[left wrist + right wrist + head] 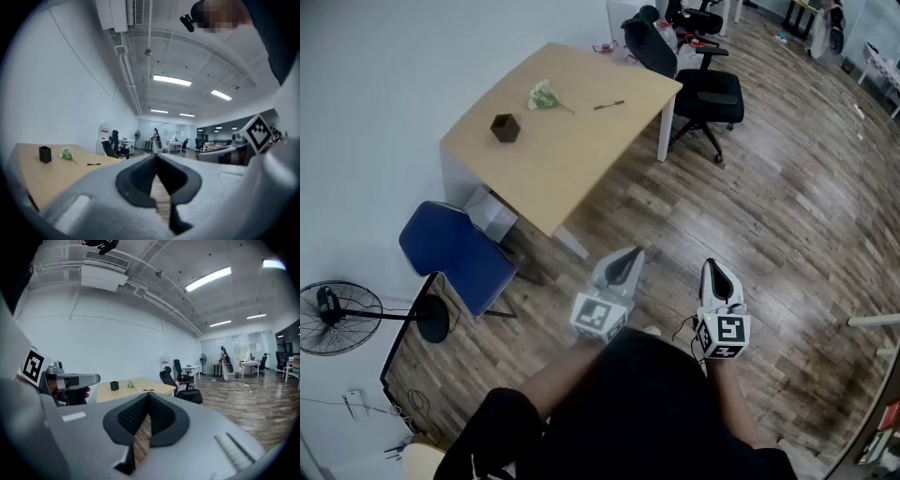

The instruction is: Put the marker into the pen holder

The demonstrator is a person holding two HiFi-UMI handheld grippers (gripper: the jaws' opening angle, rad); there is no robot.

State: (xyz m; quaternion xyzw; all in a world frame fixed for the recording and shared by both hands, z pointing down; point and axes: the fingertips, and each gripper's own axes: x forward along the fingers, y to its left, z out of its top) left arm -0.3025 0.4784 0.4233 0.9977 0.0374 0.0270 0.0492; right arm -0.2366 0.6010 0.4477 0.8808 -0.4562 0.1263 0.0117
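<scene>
Marker [608, 105] lies well apart from left hand-held gripper [632, 253] and right hand-held gripper [712, 266], both clenched empty.

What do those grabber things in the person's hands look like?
Both are pale grey and pointed like beaks, with black linings inside the jaws. The left gripper and right gripper each carry a white cube printed with black square patterns. The person wears black sleeves.
</scene>
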